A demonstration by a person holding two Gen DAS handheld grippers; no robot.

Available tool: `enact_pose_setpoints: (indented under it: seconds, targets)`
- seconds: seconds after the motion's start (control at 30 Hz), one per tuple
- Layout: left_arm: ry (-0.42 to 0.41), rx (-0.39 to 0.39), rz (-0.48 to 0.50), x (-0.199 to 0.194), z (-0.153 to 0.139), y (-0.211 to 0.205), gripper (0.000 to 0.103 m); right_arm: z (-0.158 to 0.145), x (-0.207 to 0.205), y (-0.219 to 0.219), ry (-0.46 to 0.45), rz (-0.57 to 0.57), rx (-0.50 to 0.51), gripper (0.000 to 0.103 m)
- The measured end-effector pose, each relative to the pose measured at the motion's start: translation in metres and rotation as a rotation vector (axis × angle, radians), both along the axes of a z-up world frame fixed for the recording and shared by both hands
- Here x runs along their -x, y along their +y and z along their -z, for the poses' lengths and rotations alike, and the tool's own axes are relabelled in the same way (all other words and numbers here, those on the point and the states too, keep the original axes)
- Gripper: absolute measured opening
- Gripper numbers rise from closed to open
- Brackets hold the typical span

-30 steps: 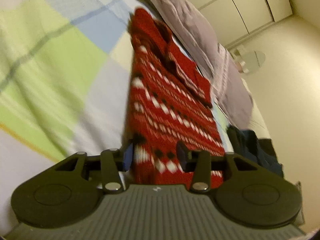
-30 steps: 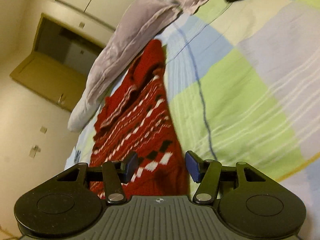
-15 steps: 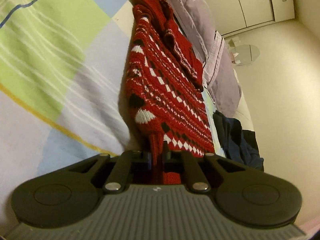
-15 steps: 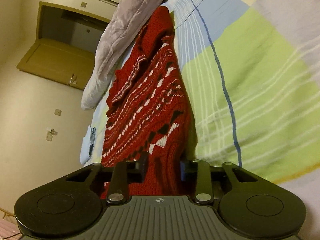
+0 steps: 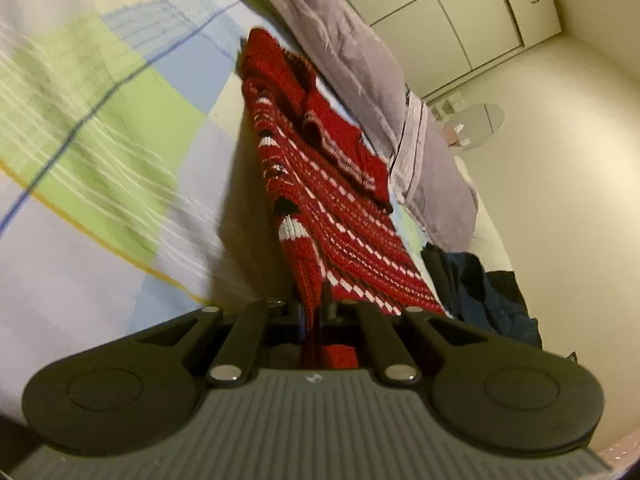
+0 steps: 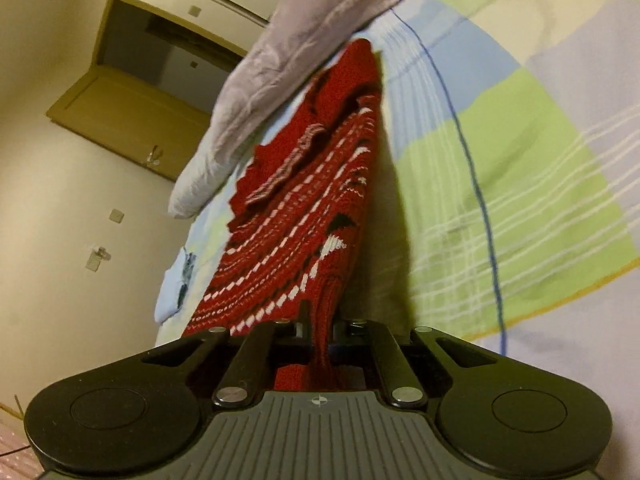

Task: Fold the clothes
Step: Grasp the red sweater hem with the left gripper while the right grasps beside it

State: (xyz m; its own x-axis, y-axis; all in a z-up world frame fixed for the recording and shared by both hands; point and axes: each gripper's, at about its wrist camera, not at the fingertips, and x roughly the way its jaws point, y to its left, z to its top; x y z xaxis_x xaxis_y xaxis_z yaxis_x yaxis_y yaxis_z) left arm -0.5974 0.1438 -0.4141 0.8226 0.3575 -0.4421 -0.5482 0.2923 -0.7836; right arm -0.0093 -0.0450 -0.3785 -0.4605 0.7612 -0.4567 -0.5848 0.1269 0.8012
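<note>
Bed (image 5: 80, 152) under a checked cover of green, blue and lilac; cream walls, wardrobe doors (image 5: 472, 12) and a brown door (image 6: 132, 116) beyond. Red patterned knit sweater (image 5: 320, 184) lies on the cover, long axis running straight away from each hand-held gripper toward a lilac pillow (image 5: 352, 60). Left hand-held gripper (image 5: 316, 312) and right hand-held gripper (image 6: 320, 328) are each clamped on the near hem.
</note>
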Motion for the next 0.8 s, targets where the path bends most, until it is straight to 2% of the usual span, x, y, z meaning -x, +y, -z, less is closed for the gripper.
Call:
enact_pose_setpoints:
  seconds: [0.33, 0.5, 0.8]
  targets:
    - [-0.032, 0.000, -0.029, 0.043, -0.004, -0.057, 0.003, -0.010, 0.034, -0.060, 0.044, 0.019, -0.017, 0.004]
    - [-0.030, -0.025, -0.025, 0.063, -0.011, -0.105, 0.003, -0.022, 0.050, -0.104, 0.026, 0.012, -0.012, 0.004]
    - [-0.040, -0.025, -0.019, 0.098, -0.026, -0.176, 0.003, -0.036, 0.076, -0.173, 0.009, -0.009, -0.005, 0.004]
